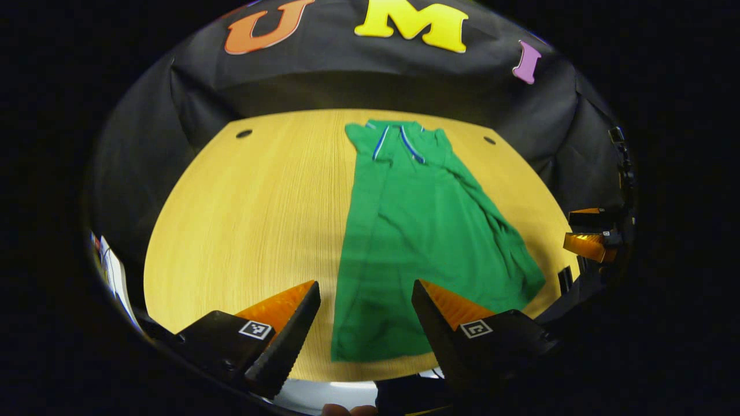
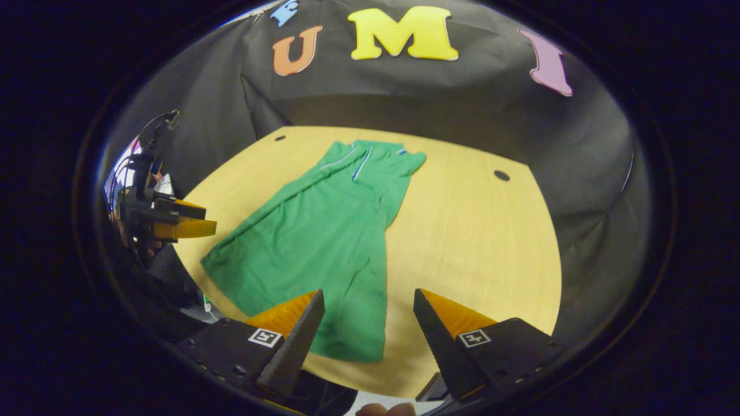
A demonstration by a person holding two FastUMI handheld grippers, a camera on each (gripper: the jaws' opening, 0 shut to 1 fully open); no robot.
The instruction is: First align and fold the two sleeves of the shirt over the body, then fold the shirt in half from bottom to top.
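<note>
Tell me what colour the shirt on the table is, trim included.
Green shirt, with blue-and-white stripes near the collar; clearest in the left gripper view.

The shirt (image 1: pixel 416 231) lay flat on the table (image 1: pixel 254 219), collar end toward the booth wall (image 1: pixel 370 81) behind and hem at the near edge, both sleeves folded over the body. In the left gripper view, the left gripper (image 1: pixel 366 300) hung above the hem's left corner, with the right gripper (image 1: pixel 589 231) off the shirt's right side. In the right gripper view, the right gripper (image 2: pixel 368 309) hung above the hem's right corner.
</note>
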